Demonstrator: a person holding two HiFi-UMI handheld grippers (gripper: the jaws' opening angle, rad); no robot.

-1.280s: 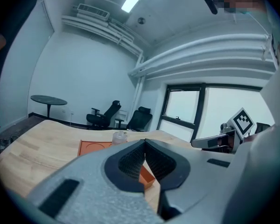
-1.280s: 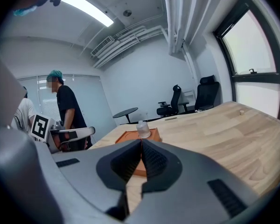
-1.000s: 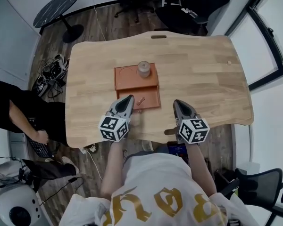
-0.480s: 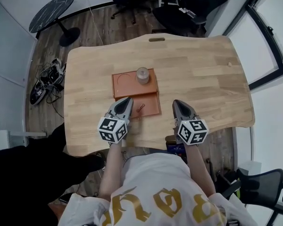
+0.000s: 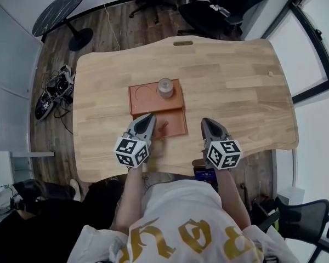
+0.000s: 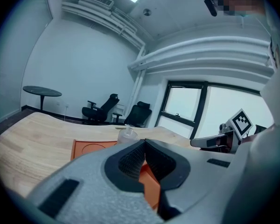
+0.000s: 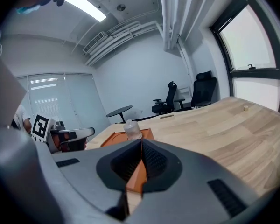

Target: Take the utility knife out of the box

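An orange box (image 5: 174, 129) lies open on the wooden table (image 5: 236, 92), with its orange lid (image 5: 148, 100) just beyond it. The utility knife (image 5: 163, 127), a small reddish bar, rests inside the box. My left gripper (image 5: 149, 116) is shut and empty, its tips over the box's near left corner, just left of the knife. In the left gripper view the left gripper (image 6: 144, 142) shows the orange box (image 6: 151, 185) behind its closed tips. My right gripper (image 5: 206, 121) hangs right of the box, also shut with nothing held. The right gripper view confirms the right gripper (image 7: 141, 141) has its tips together.
A clear lidded jar (image 5: 165, 86) stands on the lid's far right corner. A small peg (image 5: 270, 73) lies at the table's far right. Office chairs (image 5: 219, 7), a round black side table (image 5: 57, 11) and floor cables (image 5: 55, 89) surround the table. A person in dark clothes (image 5: 49, 223) crouches at lower left.
Both grippers have edged forward toward the box and slightly lower, still shut. The person in dark clothes has moved from the table's left side to the lower left.
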